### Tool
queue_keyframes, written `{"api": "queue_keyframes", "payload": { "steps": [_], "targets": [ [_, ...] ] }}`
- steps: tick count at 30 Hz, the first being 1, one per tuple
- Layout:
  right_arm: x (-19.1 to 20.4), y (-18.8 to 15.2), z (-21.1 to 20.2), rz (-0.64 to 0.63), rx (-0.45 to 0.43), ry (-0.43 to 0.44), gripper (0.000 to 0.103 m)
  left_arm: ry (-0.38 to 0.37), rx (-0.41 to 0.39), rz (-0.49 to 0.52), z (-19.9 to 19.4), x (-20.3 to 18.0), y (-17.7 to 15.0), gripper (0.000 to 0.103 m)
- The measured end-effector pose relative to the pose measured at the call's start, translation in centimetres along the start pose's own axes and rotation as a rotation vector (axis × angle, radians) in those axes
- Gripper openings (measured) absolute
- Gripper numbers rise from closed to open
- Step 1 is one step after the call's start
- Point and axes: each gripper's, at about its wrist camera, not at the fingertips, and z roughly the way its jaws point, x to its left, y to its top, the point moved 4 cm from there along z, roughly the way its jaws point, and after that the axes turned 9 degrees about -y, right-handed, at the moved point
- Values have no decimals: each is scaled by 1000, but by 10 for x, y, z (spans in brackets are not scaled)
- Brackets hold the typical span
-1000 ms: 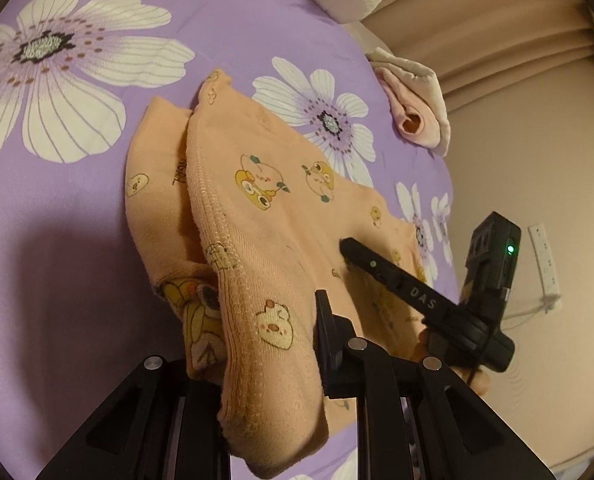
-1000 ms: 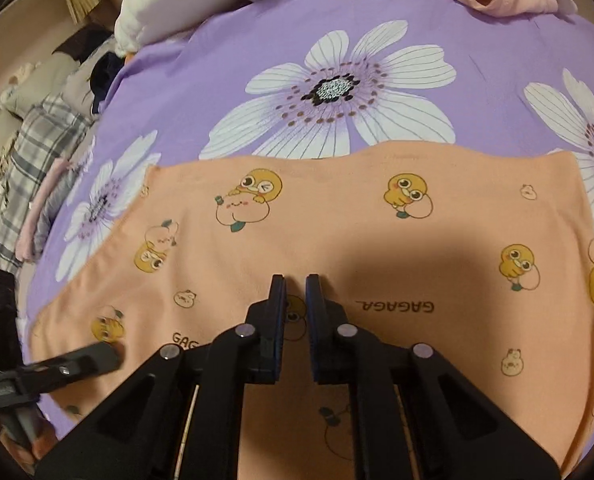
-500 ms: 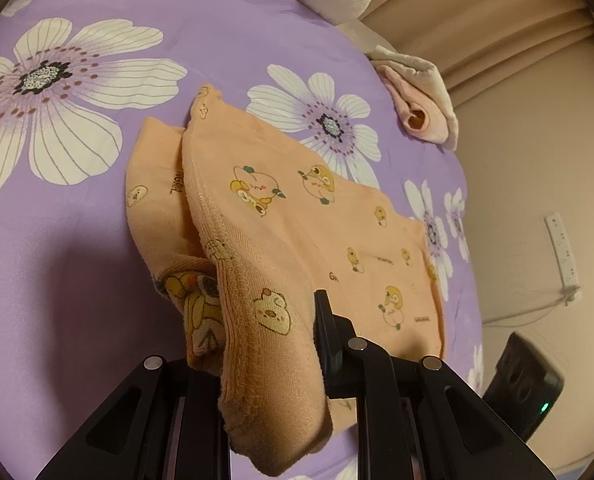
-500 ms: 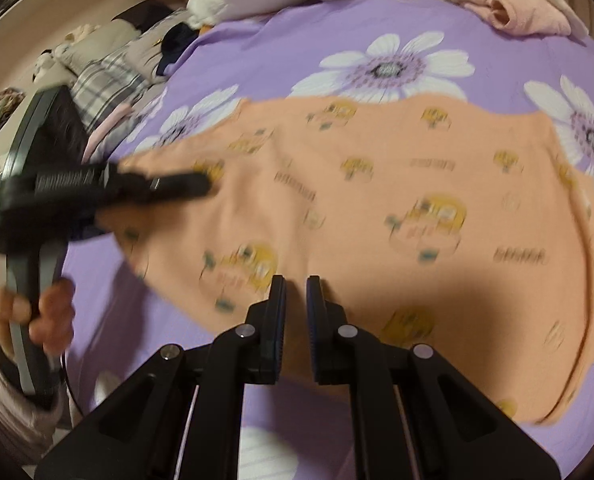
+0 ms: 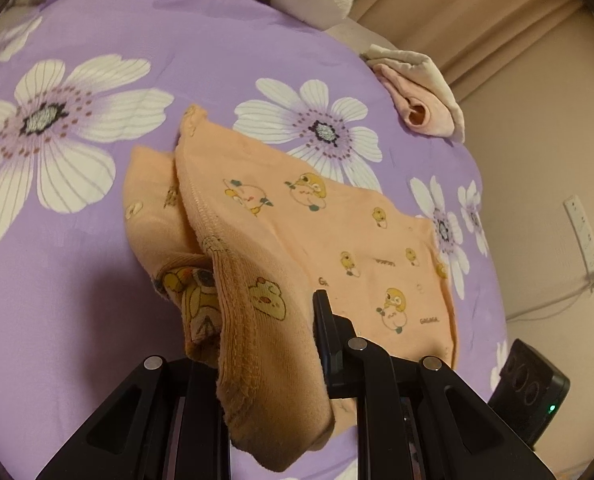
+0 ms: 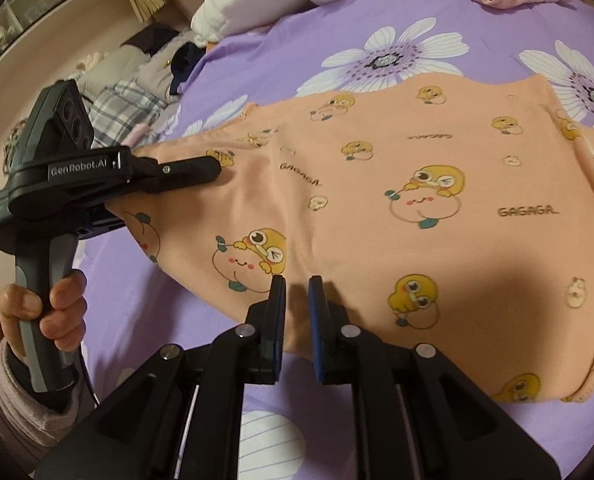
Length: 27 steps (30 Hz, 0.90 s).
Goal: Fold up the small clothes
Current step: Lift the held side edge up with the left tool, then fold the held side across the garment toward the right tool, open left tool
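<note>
While the orange garment (image 6: pixel 437 216), printed with "GAGAGA" and chick cartoons, lies spread on the purple flowered bed (image 6: pixel 281 60), its cuffed end is clenched in the left tool (image 5: pixel 265 320), marked "GenRobot.AI". A hand (image 6: pixel 45 300) grips that tool's handle upright. The right tool (image 6: pixel 297 300), earlier over the garment's middle, now hovers at its near edge, its narrow jaws having just opened slightly with nothing between them.

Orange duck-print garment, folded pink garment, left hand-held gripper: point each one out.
orange duck-print garment (image 6: pixel 437 200), right wrist view, flat middle panel.
folded pink garment (image 5: pixel 421 110), left wrist view, rolled end.
left hand-held gripper (image 6: pixel 213 168), right wrist view, fingertips clamped on the orange garment's edge.
</note>
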Motion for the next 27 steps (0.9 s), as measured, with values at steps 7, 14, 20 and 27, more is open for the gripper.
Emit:
{"api": "queue_keyframes", "payload": {
  "steps": [7, 14, 20, 27],
  "targets": [
    [-19, 8, -15, 53, -39, -1, 13, 34, -3, 90, 4, -30, 4, 18],
    [-45, 18, -24, 131, -75, 10, 13, 30, 4, 168, 15, -61, 7, 18],
    [-70, 31, -31, 229, -107, 49, 13, 23, 21, 250, 30, -91, 2, 18],
    [-98, 42, -34, 388, -126, 173, 23, -7, 77, 352, 56, -124, -14, 18]
  ]
}}
